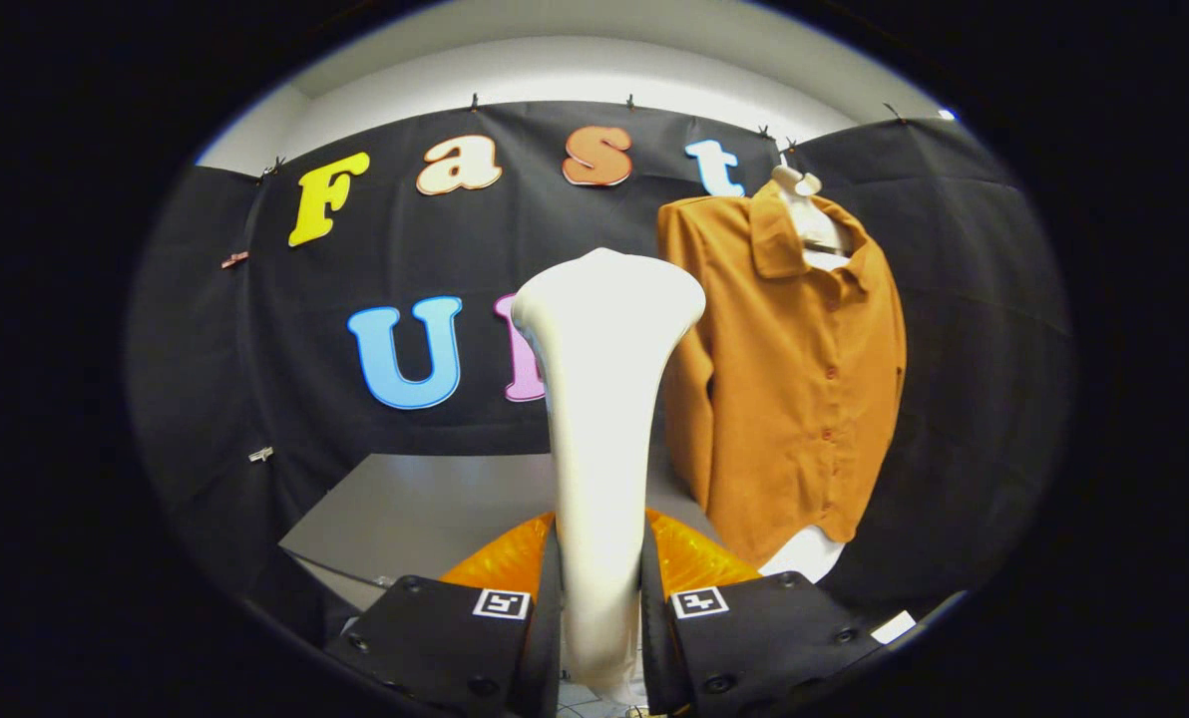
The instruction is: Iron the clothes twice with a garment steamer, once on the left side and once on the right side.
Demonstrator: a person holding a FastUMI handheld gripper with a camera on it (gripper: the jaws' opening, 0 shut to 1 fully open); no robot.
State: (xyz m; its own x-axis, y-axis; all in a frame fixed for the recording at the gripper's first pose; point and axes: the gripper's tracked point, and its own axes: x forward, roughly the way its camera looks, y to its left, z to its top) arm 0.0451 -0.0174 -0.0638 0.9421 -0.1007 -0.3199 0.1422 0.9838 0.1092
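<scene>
Readable text, brands, numbers: none on the garment steamer [604, 329] or the shirt [794, 379]. Two square black-and-white marker tags [501, 603] on the gripper [602, 598], pattern only; its fingers clamp the steamer's handle

At lower centre of the frame the gripper [599, 608] clamps both fingers on the handle of a white garment steamer [602, 399], which stands upright with its broad head at mid-frame. To the right, an orange-brown shirt [804, 369] hangs buttoned on a white mannequin [802, 204]. A grey table [425, 509] lies lower left.
</scene>
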